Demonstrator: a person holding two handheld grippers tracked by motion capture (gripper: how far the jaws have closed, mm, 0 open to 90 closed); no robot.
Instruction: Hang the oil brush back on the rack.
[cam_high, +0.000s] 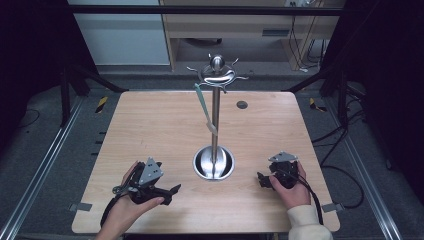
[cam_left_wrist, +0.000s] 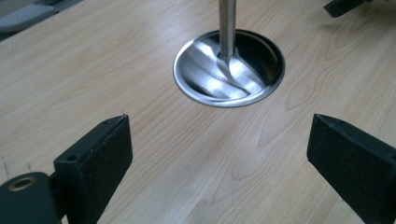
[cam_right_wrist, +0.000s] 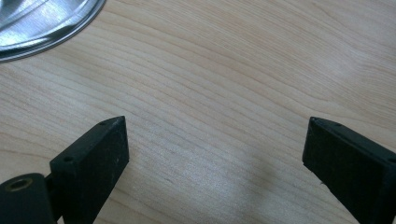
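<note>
Start position: left claw (cam_high: 172, 190) and right claw (cam_high: 261, 178) spread, empty, flanking stand (cam_high: 215, 120); next, reach for hanging spoon (cam_high: 205, 110).

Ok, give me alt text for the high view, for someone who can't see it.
A steel utensil stand rises mid-table with a pale green utensil hanging from its top. The open left gripper and right gripper rest on the wooden table either side of its base.
</note>
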